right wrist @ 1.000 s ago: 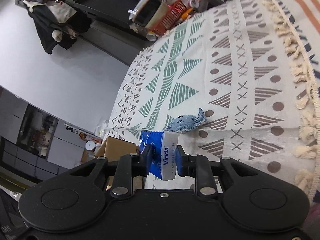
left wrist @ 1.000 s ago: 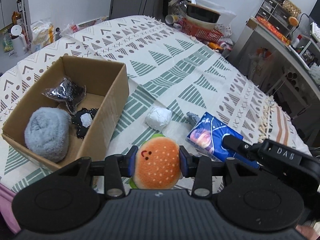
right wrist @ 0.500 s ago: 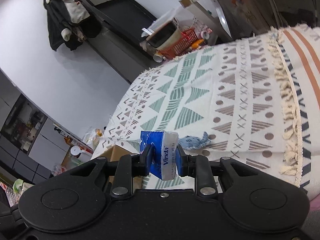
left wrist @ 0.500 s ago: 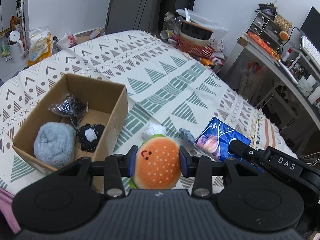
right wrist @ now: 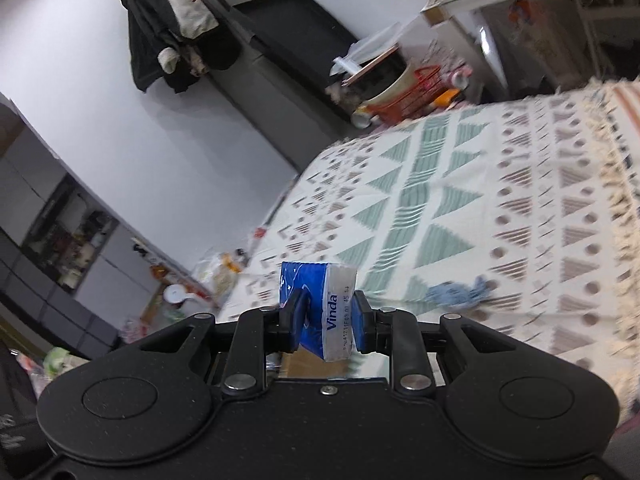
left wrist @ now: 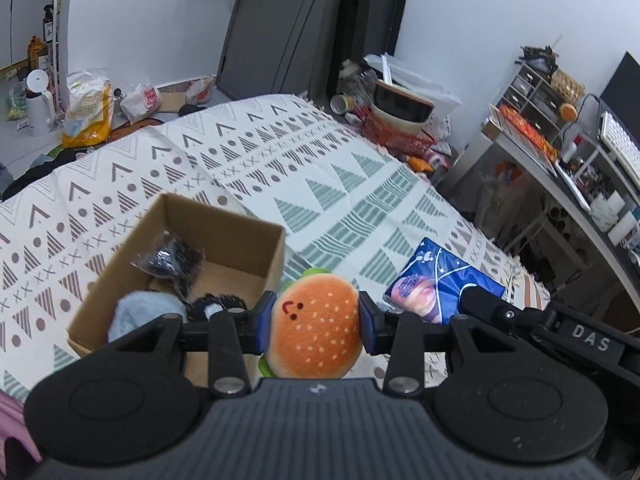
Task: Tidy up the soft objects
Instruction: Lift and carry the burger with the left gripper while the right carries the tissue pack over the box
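Both tools are loaded and up off the patterned cloth-covered bed [left wrist: 320, 184]. The left tool [left wrist: 316, 326] pinches a round orange plush hamburger with a small smiling face [left wrist: 316, 332] squarely across its bun, and the right tool [right wrist: 328, 318] is clamped on a blue plastic-wrapped pack of tissues [right wrist: 320, 304], held on end by its short side. The open brown cardboard box [left wrist: 256, 240] sits at about 10 o'clock from the burger in the left view, already holding a grey-blue fluffy ball [left wrist: 140, 316], a crinkled dark shiny bag [left wrist: 172, 258] and a black frilly piece [left wrist: 218, 304]. The free floor looks to be at the box's far end, so I'd carry the burger over the near wall, lower it well inside and only then let go. A small blue fabric fish-like toy [right wrist: 456, 294] lies on the cloth at 2 o'clock from the tissue pack, not yet collected. Bringing the tools in one at a time should keep them from colliding over the box.
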A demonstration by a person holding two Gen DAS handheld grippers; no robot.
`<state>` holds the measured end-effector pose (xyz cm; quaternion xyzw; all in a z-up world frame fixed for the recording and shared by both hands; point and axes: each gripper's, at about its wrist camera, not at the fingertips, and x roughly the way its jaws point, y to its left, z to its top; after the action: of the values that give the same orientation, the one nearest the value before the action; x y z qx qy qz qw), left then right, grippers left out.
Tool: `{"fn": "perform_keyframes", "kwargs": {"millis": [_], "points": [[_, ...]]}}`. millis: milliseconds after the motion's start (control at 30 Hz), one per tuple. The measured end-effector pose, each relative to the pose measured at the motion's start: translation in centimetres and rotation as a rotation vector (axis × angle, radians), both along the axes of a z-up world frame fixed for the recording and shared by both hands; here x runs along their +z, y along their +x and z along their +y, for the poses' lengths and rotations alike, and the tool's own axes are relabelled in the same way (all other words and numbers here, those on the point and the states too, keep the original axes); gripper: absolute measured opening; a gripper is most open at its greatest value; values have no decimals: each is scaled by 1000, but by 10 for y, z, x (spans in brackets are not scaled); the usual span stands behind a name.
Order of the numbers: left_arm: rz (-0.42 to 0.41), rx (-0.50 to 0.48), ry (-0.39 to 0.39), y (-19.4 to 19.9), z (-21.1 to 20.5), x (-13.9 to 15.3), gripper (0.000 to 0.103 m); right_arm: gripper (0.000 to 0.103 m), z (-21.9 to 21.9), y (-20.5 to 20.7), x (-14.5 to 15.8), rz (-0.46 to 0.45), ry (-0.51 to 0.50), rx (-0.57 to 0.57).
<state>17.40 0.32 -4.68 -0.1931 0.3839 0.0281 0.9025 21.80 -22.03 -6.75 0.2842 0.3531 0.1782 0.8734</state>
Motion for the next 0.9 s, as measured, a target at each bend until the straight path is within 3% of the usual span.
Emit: {"fn": "perform_keyframes", "kwargs": {"millis": [433,900], "points": [[-14,2,-40,7,51,-5,41,24,50,3,9,-6,-54,47],[52,23,-167,13,86,-48,41,24,102,13,6,21,-154,109]]}}
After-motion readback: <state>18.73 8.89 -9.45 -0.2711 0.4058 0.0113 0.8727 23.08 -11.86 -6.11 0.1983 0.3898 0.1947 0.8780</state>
